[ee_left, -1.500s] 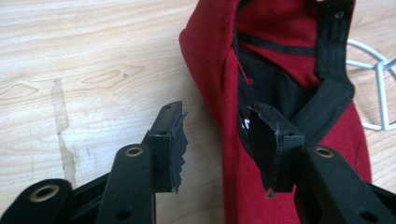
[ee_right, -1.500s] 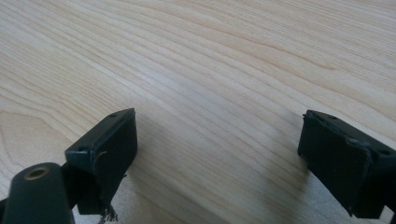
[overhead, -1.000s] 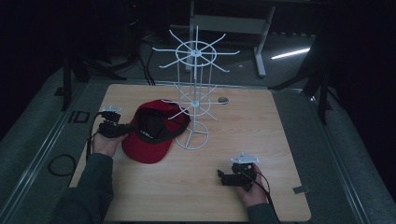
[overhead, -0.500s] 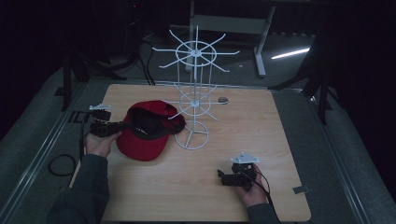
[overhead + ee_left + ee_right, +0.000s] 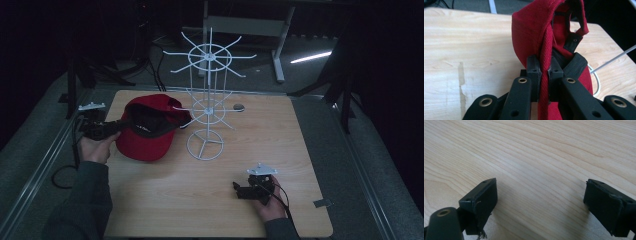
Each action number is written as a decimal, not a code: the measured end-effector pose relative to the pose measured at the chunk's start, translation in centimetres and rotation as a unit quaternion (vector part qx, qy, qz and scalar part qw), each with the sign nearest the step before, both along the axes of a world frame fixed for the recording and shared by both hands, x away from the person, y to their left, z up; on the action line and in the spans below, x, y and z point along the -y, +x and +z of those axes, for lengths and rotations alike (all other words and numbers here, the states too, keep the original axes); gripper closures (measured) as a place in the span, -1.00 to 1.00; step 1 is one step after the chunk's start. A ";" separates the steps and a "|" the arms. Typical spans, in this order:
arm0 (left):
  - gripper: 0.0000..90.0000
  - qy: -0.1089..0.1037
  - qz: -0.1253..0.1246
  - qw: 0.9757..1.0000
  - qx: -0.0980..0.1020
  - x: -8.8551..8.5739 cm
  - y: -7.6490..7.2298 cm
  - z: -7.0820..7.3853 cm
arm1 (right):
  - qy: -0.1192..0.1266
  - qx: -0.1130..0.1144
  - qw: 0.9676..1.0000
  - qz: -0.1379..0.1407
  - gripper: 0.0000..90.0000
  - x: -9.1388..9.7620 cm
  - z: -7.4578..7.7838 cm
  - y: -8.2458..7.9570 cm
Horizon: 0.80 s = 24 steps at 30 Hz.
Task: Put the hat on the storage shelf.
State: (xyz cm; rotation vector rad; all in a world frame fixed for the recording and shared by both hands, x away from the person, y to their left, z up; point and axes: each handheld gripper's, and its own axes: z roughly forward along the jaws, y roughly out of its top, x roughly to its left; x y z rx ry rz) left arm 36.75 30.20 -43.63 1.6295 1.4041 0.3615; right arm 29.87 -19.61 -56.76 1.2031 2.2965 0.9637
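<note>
Cap (image 5: 147,131) of red cloth, held off the wooden table (image 5: 210,200) at the left side, its hollow inside turned up and toward the far side. The left gripper (image 5: 116,129) is clenched on its edge: in the left gripper view the two black pads (image 5: 534,68) pinch a thick stitched seam of the cap (image 5: 541,45), which rises straight up between them, with the dark inner band and a small strap at the back showing to the right. The person's left hand (image 5: 95,147) holds that gripper at the left edge of the table, with the sleeve coming in from the near left.

Just right of the cap stands a white wire rack (image 5: 207,107), a thin upright pole with spokes fanning out at two heights and a round ring foot resting on the table. The cap's right edge overlaps one of the lower spokes in the high view; whether they touch cannot be told. A small dark round thing (image 5: 239,106) lies on the table beyond the rack, toward the far edge.

The right gripper (image 5: 239,189) sits low over the near right part of the table, held in the right hand (image 5: 270,202). Its jaws are released and stand wide apart in the right gripper view, with bare wood grain (image 5: 536,165) between them.
</note>
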 end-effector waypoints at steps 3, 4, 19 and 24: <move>0.88 0.002 0.005 1.000 0.009 -0.2 -0.2 0.9 | 0.000 0.000 1.000 0.000 -0.74 0.0 0.0 0.0; 0.88 0.002 0.007 1.000 0.012 -0.3 -0.3 1.2 | 0.000 0.000 1.000 0.000 -0.74 0.0 0.0 0.0; 0.88 0.002 0.037 0.998 0.051 -0.8 -0.2 5.2 | 0.000 0.000 1.000 0.000 -0.74 0.0 0.0 0.0; 0.88 0.001 0.046 0.997 0.066 -0.4 0.2 6.7 | 0.000 0.001 1.000 0.001 -0.74 0.0 0.0 0.0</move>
